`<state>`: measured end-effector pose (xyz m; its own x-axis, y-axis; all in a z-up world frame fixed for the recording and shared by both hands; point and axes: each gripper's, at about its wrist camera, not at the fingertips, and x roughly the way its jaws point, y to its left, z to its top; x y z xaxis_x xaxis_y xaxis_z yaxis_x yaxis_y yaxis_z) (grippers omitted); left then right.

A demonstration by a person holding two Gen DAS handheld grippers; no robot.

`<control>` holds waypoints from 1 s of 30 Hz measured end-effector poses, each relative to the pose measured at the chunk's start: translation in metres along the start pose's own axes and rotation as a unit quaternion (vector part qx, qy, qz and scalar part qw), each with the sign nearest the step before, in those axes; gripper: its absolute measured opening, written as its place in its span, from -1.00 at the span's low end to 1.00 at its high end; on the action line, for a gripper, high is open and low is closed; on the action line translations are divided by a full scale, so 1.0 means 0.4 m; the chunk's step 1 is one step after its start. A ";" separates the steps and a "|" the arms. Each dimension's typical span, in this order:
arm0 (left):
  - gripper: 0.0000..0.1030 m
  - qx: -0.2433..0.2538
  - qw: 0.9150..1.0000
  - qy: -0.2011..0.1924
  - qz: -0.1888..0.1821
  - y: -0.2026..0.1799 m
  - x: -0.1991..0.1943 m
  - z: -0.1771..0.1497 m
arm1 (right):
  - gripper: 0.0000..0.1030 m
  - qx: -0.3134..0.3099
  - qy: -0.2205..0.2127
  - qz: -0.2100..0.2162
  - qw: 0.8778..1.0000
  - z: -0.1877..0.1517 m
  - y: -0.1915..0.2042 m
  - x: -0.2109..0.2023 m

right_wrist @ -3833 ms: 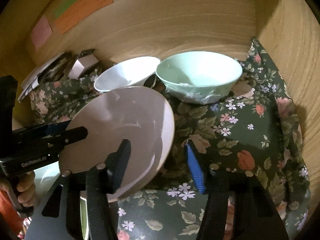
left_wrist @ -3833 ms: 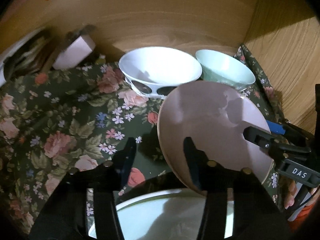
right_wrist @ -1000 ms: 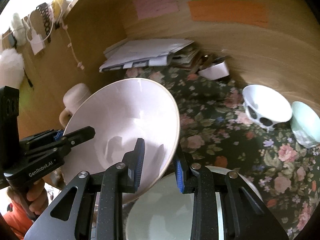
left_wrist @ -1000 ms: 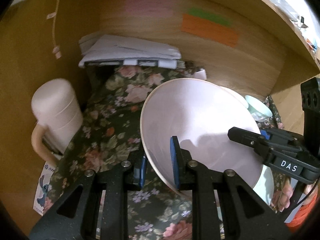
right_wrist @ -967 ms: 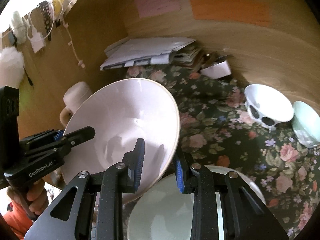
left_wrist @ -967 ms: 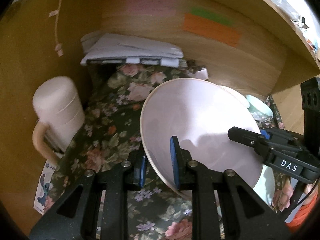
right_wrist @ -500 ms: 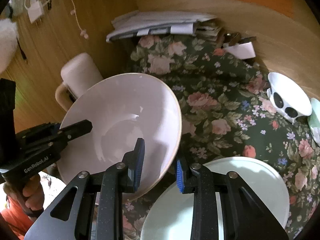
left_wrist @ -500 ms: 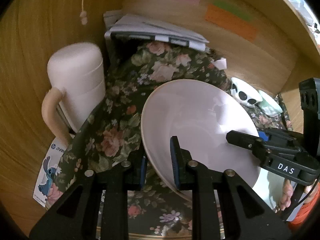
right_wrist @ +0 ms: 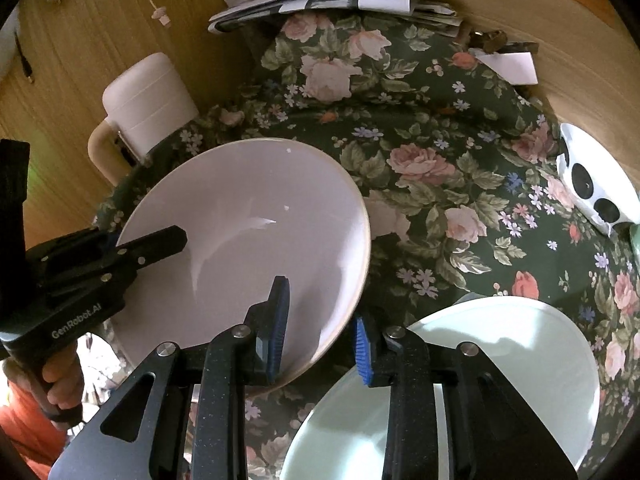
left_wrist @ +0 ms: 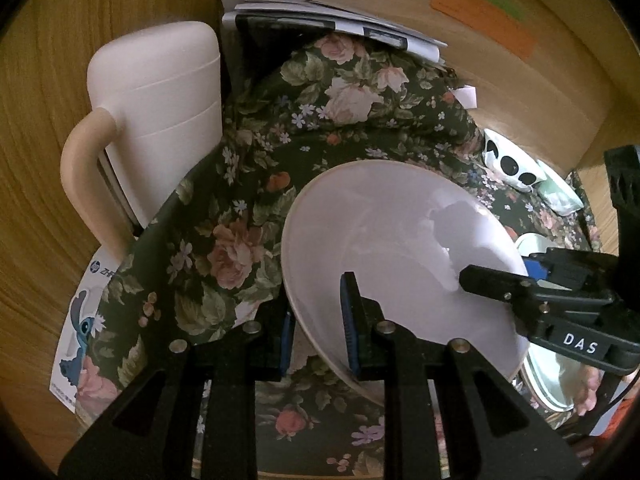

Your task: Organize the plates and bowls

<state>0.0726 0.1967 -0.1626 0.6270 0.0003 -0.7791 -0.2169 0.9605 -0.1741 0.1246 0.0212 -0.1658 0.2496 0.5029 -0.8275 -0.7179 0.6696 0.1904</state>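
Note:
A pale pink plate point(left_wrist: 396, 252) point(right_wrist: 248, 240) is held tilted above the flowered cloth by both grippers. My left gripper point(left_wrist: 316, 332) is shut on its left rim. My right gripper point(right_wrist: 320, 340) is shut on its right rim. A pale green plate point(right_wrist: 480, 380) lies flat on the cloth at the near right, just beside the pink plate; a slice of it shows in the left wrist view point(left_wrist: 548, 376). A white bowl with black spots point(right_wrist: 592, 188) point(left_wrist: 508, 160) and a pale green bowl point(left_wrist: 560, 196) stand at the far right.
A pink-white jug with a handle point(left_wrist: 156, 120) point(right_wrist: 144, 112) stands at the left against the wooden wall. A stack of papers point(left_wrist: 332, 20) point(right_wrist: 332, 0) lies at the back. A small white card point(right_wrist: 516, 64) lies near the back wall. The flowered cloth point(right_wrist: 440, 160) covers the surface.
Both grippers have carried the pink plate to the left and lower, toward the cloth near the jug. The bowls have slid to the far right of both views.

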 end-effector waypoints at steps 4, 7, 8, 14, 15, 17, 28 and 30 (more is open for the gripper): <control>-0.59 -0.003 1.000 -0.003 -0.004 0.006 -0.005 0.004 | -0.46 0.000 -0.017 -0.004 1.000 0.004 -0.008 -0.021; -0.59 0.002 1.000 -0.011 0.002 0.005 -0.018 0.011 | -0.44 0.006 -0.029 -0.001 1.000 0.007 -0.018 -0.042; -0.59 0.003 1.000 -0.012 0.003 0.005 -0.022 0.014 | -0.40 0.009 -0.034 -0.002 0.999 0.006 -0.021 -0.052; -0.16 0.004 0.999 -0.043 0.021 0.005 -0.061 0.042 | -0.17 0.021 -0.071 -0.011 0.997 0.015 -0.058 -0.128; -0.08 0.005 0.999 -0.049 0.023 0.003 -0.068 0.048 | -0.16 0.022 -0.076 -0.011 0.997 0.017 -0.069 -0.141; 0.09 0.010 0.998 -0.057 0.020 -0.006 -0.081 0.060 | -0.13 0.028 -0.091 -0.020 0.995 0.021 -0.094 -0.175; 0.40 0.057 0.994 -0.090 0.005 -0.136 -0.102 0.129 | 0.18 0.080 -0.141 -0.070 0.984 0.018 -0.253 -0.295; 0.50 0.067 0.993 -0.093 0.002 -0.165 -0.099 0.142 | 0.18 0.087 -0.147 -0.081 0.982 0.018 -0.283 -0.315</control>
<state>0.1048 0.1490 -0.0859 0.7564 0.0445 -0.6526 -0.1268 0.9887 -0.0795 0.1790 -0.1140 -0.0792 0.5469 0.5016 -0.6703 -0.5375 0.8242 0.1783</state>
